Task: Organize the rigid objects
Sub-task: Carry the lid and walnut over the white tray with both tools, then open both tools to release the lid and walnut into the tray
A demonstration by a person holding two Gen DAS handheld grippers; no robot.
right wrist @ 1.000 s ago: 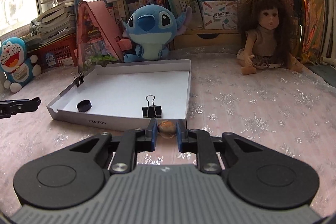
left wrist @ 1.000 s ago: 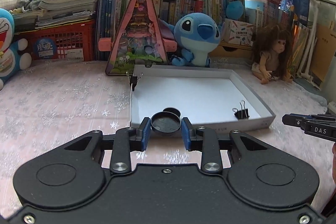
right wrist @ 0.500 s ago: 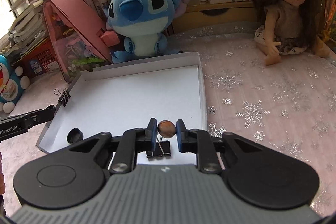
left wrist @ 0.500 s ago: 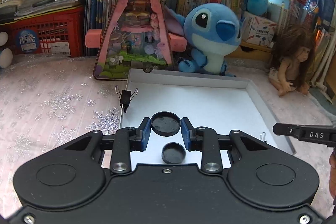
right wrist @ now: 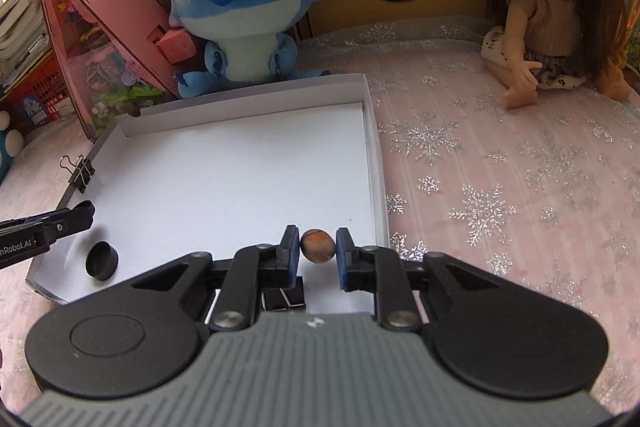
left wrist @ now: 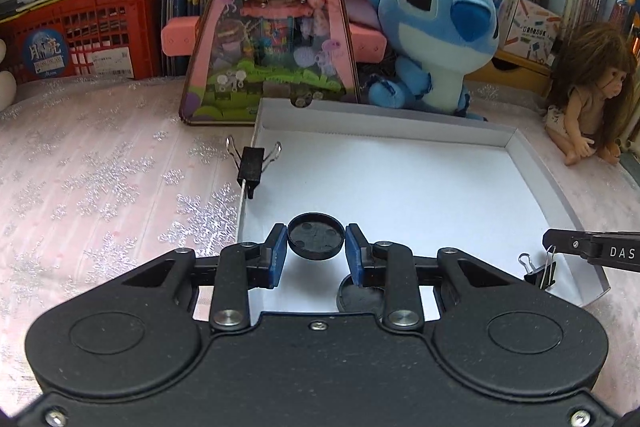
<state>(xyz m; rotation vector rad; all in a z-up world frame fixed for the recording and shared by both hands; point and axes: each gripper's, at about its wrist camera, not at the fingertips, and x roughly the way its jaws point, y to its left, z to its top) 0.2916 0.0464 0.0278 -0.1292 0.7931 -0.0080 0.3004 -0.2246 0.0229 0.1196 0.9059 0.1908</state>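
Where lettering reads "DAS", right gripper (left wrist: 592, 251) shows.

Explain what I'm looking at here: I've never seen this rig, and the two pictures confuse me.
There is no robot. A person holds a two-finger tool in each hand, and a camera on each looks forward along its fingers, so the black body at the bottom of each picture is the tool itself.

In the left view, the left tool grips a round black cap above a shallow white box lid. A second cap lies in the lid, and two black binder clips are clamped on its walls.

In the right view, the right tool grips a small brown nut over the same lid. Behind, on a pink cloth, sit a blue plush toy and a doll.
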